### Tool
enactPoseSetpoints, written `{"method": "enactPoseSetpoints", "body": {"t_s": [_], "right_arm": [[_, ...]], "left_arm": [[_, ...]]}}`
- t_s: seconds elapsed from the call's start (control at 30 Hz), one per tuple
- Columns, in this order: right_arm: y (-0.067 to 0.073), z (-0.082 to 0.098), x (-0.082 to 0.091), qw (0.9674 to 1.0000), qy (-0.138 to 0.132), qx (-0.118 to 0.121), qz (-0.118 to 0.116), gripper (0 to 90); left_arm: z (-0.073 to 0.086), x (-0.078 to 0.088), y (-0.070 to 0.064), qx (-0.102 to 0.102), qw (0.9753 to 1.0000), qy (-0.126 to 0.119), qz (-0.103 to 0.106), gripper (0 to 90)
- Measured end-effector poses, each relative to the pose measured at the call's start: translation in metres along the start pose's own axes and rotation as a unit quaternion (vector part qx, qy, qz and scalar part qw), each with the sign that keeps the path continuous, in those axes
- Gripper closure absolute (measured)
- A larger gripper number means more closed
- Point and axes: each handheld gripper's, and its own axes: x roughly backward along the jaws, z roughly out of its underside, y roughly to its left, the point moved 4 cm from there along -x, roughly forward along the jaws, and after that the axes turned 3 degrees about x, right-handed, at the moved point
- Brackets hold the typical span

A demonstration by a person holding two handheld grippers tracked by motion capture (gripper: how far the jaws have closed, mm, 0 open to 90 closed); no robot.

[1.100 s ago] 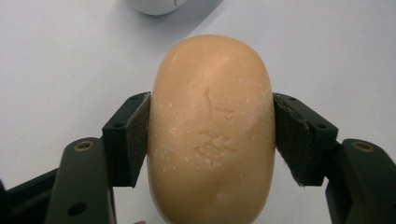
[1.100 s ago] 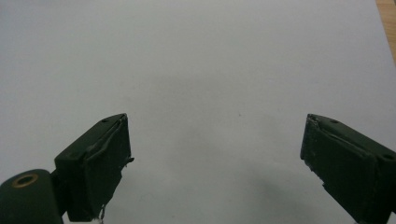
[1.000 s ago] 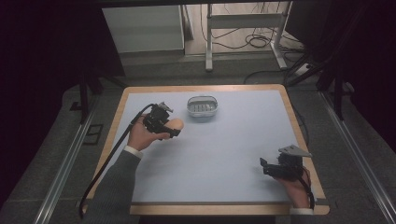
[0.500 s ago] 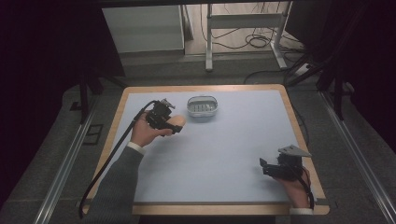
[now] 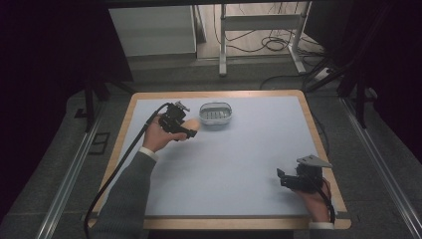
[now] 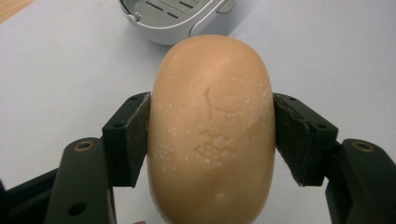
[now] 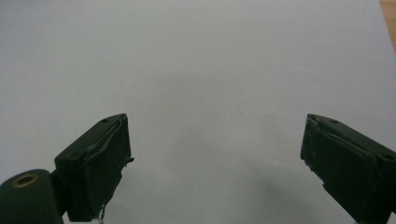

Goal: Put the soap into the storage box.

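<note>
Left gripper is clamping the soap bar, soap dish just ahead; right gripper is gaping wide, empty.

Tabletop: pale blue-grey sheet over a wooden board, the wood showing as a border on all sides. One item lay directly on it, a grey soap dish with a slotted insert, toward the far edge. It sat just beyond the left claw and slightly to that claw's right, well apart from the right claw. Bare sheet lay ahead of the right claw.
</note>
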Motion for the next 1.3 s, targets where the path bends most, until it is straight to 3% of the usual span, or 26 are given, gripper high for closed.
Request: {"method": "enactPoseSetpoints", "body": {"t_s": [1.3], "right_arm": [[-0.001,-0.001,0.001,1.0000,-0.003,-0.001,-0.004,8.6]], "left_arm": [[-0.040,-0.019,0.004,-0.003,0.9999,0.011,-0.005,32.9]]}}
